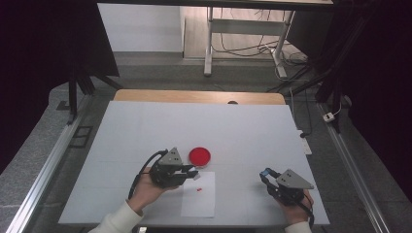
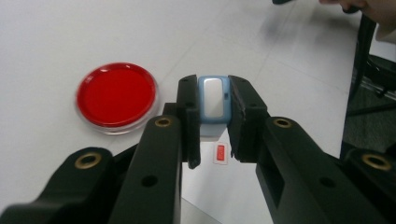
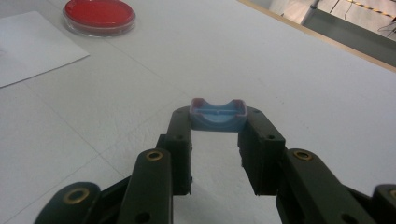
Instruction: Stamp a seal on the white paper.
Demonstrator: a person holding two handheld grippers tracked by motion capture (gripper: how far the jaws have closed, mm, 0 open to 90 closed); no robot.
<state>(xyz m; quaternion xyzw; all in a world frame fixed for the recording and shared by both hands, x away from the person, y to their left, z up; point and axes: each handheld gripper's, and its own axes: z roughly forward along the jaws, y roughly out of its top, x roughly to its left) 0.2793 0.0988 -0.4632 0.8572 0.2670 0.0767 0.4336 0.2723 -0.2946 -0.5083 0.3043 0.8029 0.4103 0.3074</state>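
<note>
A white table top (image 1: 243, 131) sits in a dim room, with a wooden edge at its far side, grey floor around it, metal rails along both flanks and a desk frame with loose cables beyond. A person's forearms come in from the near edge, each hand holding a black two-jaw gripper.

The left gripper (image 2: 214, 100) is clenched on a small pale-blue stamp body (image 2: 214, 99), its whitish face turned toward the camera. It hangs above a white sheet of paper (image 1: 199, 196), where a small red rectangular print (image 2: 221, 153) lies just below the stamp, which suggests stamping work on that sheet. A round red ink pad in a clear dish (image 2: 116, 96) rests on the table beside the paper's far corner, within easy reach for inking.

The right gripper (image 3: 218, 116), well apart near the table's right side, is closed on a light-blue cap (image 3: 218, 114), a curved, open-topped shell held level just above the surface, probably kept aside as the stamp's cover.
</note>
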